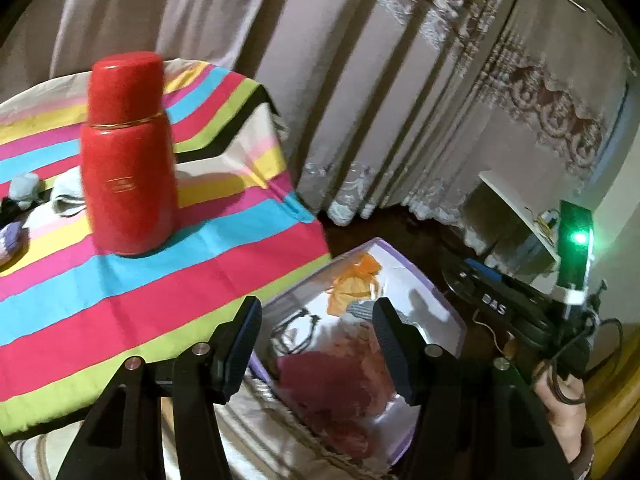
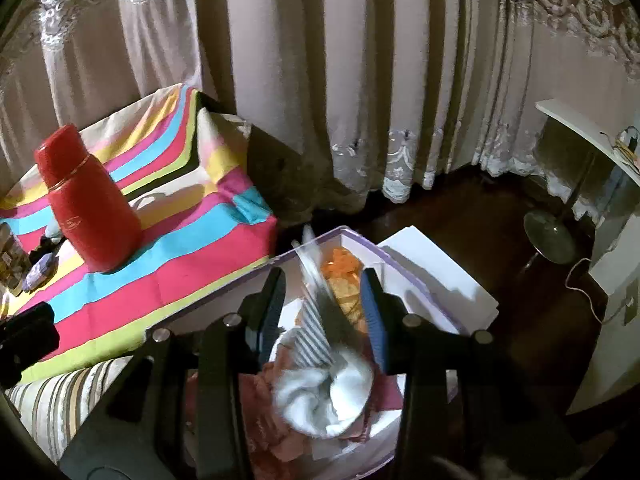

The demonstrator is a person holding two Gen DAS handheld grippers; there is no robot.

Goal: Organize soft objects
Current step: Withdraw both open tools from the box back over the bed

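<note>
Hovering over the storage bin [image 2: 404, 276], a clear tub with a lilac rim low in the right wrist frame, the right gripper [image 2: 325, 312] has its jaws set wide; nothing is pinched between them. A white fluffy cloth [image 2: 320, 396] lies in the bin right below, beside a grey striped piece [image 2: 314, 340], with pink fabric [image 2: 264, 408] under them and an orange item [image 2: 344, 268] toward the far end. The gap looks like a release posture: I judge the white cloth was meant to fall into the bin, though whether it is settled or blurred from falling I cannot tell. The left gripper [image 1: 316, 340], in the left wrist frame, is likewise spread wide and empty, lower centre, straddling the bin [image 1: 448, 300] edge where dark red cloth [image 1: 328, 384] is heaped. The bin sits low, just beside the striped cloth [image 1: 160, 280] covering the table, presumably so pieces can be carried off the edge and dropped in. More soft items wait at the frame's left edge: a pale blue bundle [image 1: 24, 188], a whitish folded piece [image 1: 68, 196], a purple one [image 1: 10, 240]. A red flask [image 1: 128, 152] stands upright centre-left, near them, a hard thing likely to be reached around. Next pick probably goes there.
</note>
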